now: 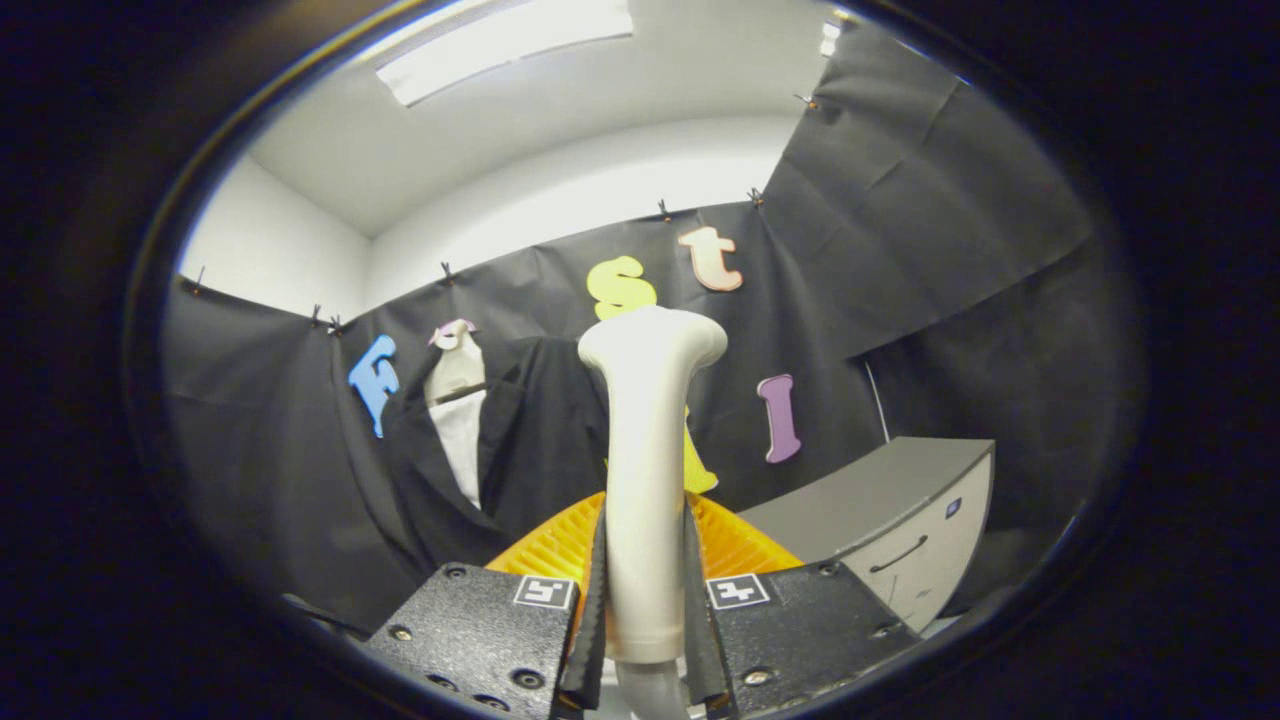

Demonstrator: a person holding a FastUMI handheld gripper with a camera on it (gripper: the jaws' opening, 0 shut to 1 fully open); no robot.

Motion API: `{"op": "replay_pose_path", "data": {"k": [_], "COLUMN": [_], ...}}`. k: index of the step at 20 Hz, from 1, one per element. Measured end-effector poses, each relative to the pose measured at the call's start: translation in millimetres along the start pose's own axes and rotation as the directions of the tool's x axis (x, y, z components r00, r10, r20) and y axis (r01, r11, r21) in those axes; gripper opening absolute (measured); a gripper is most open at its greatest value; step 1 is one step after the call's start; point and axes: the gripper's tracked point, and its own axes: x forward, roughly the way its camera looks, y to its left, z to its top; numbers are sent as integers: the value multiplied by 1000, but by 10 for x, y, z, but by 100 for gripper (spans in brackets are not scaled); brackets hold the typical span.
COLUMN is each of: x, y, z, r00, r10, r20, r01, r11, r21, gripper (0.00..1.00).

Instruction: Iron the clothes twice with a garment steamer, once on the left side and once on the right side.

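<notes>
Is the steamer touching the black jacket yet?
Apart. In the gripper view the tool grips the steamer, whose head stands short of the jacket.

No readable words, brands or numbers — the two square black-and-white marker tags on the hand-held gripper (645, 590) carry only coded patterns, and the small dark mark on the grey cabinet (900, 520) front is too small to read.
</notes>
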Motion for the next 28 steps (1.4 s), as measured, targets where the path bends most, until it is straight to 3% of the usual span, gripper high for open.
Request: {"op": "replay_pose_path", "data": {"k": [8, 15, 23, 28], "x": [221, 791, 1676, 1928], "y": [599, 1040, 1090, 1136], "z": [-93, 16, -7, -209], "r00": [992, 967, 965, 964], "r10": [122, 245, 258, 267], "r20": [36, 65, 45, -3], "r01": [-120, -240, -254, -267], "r11": [991, 967, 964, 961], "r21": [-63, -83, -79, -79], "gripper": [35, 35, 33, 33]}}
